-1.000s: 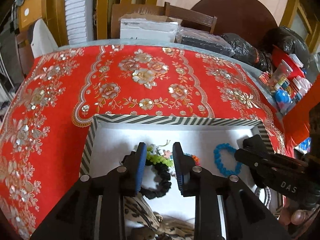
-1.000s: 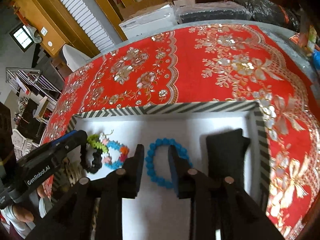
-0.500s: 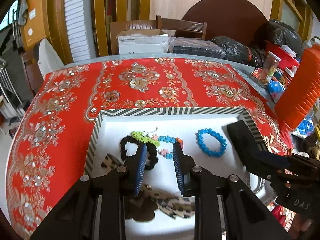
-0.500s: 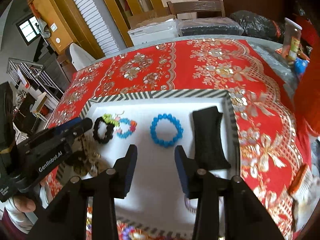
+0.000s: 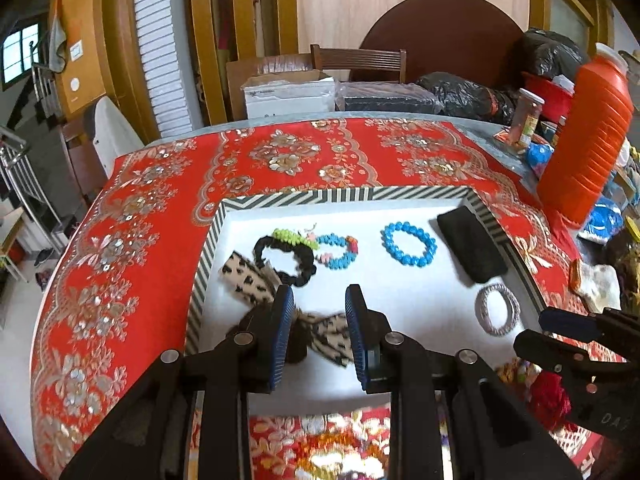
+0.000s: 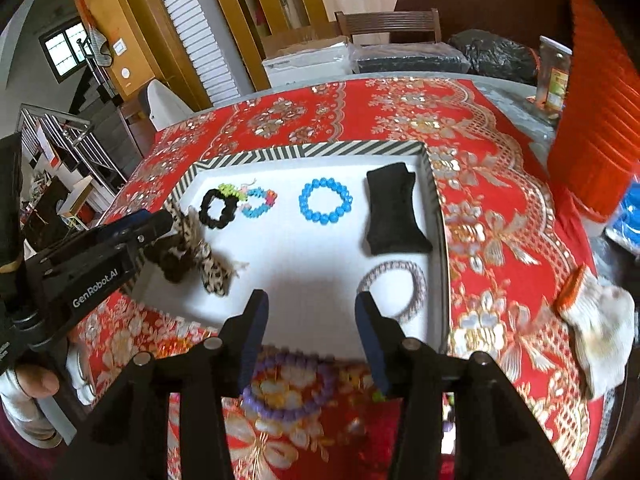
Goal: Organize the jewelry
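Both claws are black plastic with silver round screws. The left claw [image 5: 319, 330] has blue ribbed pads; its body, at left in the right view, carries white "GenRobot.AI" lettering. The right claw [image 6: 311, 334] has dark blue pads. A thumb [image 6: 34, 382] shows bare skin above a white sleeve.

Both views are taken from above the near edge of the striped tray [image 5: 348, 195] [image 6: 304, 149], facing the far chair. The left view is placed further left and somewhat nearer. The tray, blue bracelet [image 5: 409, 243] [image 6: 325, 200] and red tablecloth [image 5: 132, 248] [image 6: 496, 216] are shared.
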A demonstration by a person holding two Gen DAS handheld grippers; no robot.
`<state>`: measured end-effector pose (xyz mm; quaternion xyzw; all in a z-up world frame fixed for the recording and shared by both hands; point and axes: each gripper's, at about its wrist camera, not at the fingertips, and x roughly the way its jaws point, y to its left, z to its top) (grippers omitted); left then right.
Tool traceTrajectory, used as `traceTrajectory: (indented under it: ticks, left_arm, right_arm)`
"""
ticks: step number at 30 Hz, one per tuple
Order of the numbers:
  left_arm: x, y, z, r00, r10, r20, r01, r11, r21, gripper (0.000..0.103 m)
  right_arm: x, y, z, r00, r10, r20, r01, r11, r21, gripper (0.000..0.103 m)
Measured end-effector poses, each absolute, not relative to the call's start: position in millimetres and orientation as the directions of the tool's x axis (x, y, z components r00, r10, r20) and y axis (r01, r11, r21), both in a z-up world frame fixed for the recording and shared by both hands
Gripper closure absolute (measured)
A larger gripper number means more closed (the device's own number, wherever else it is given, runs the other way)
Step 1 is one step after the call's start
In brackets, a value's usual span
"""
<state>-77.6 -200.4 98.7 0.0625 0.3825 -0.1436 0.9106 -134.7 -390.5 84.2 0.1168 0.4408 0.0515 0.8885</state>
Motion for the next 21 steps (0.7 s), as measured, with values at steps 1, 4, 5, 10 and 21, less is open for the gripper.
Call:
traceTrajectory:
  ticks: [1, 4, 5, 10, 21]
  left_arm:
    - [-81, -200, 98, 0.665, -0.215, -0.716, 0.31, 0.951, 0.002, 0.084]
    - [-91, -198, 98, 0.664, -0.218, -0.716, 0.308, 0.951, -0.004, 0.084]
    - [-94, -198, 98, 0.664, -0.219, -0.715, 0.307, 0.952, -0.006, 0.084]
    - [-108, -197, 97, 0.661, -0.223, -0.716, 0.314, 0.949, -0.006, 0.084]
    - [-124, -191, 98, 0.64, -0.239, -0.73, 0.329, 0.944, -0.02, 0.084]
  right_arm:
    - [-139, -390, 85, 0.607, 0.193, -0.771, 0.01, 0.968, 0.251, 0.056]
    - [-149, -388, 85, 0.61, 0.191, -0.769, 0.006, 0.969, 0.245, 0.056]
    - [-152, -388, 86, 0.611, 0.192, -0.768, 0.005, 0.969, 0.246, 0.056]
    - [-166, -385, 87, 0.613, 0.188, -0.767, 0.002, 0.971, 0.24, 0.056]
    - [-186, -387, 80, 0.602, 0.194, -0.774, 0.006, 0.969, 0.248, 0.055]
